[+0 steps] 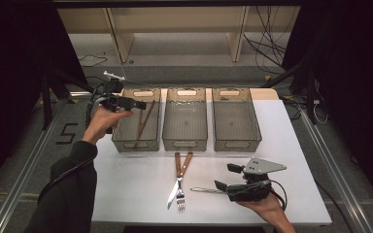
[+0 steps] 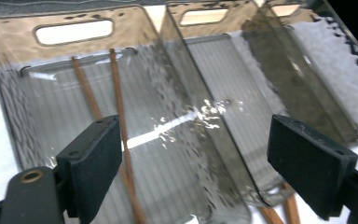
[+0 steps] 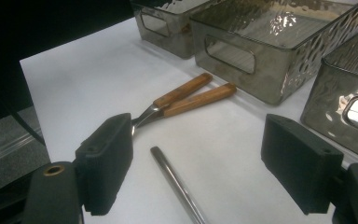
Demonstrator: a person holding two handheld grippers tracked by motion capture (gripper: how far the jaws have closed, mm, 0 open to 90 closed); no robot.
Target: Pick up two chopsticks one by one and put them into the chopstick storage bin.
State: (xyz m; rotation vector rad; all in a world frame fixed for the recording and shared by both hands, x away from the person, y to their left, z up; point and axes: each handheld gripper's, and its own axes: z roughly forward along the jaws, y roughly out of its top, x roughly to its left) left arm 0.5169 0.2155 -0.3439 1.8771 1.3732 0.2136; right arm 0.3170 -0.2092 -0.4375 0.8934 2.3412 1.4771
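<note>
- Chopsticks [image 1: 143, 122] lie in the leftmost bin [image 1: 119, 138], slanting from its far wall toward the near wall; in the left gripper view [image 2: 87, 91] their lower ends are cut off behind the left pad and the frame edge
- Left gripper [image 1: 141, 104] hangs above that bin's far-left part, jaws wide with nothing between them; in the left gripper view the jaws straddle the wall shared by the leftmost and middle bins
- Ripples in the smoky plastic blur the bin floors, so small things on them would be hard to make out
- Middle bin [image 1: 167, 138] and right bin [image 1: 257, 138] stand just beside one another in a row at the far half of the bench [image 1: 126, 184], with only narrow gaps between them
- Knife and fork [image 1: 179, 177] with wooden handles lie near the bench's front edge, just before the middle bin, handles touching and tips spread; in the right gripper view [image 3: 193, 95] the left pad hides their metal ends
- Steel rod-like utensil [image 1: 206, 190] lies level just right of the fork; its right end runs under the right gripper, so what it is I cannot tell
- Right gripper [image 1: 223, 177] rests low over the bench's front right, jaws wide and holding nothing
- Bare white bench lies open to the left of the cutlery and along the right edge
</note>
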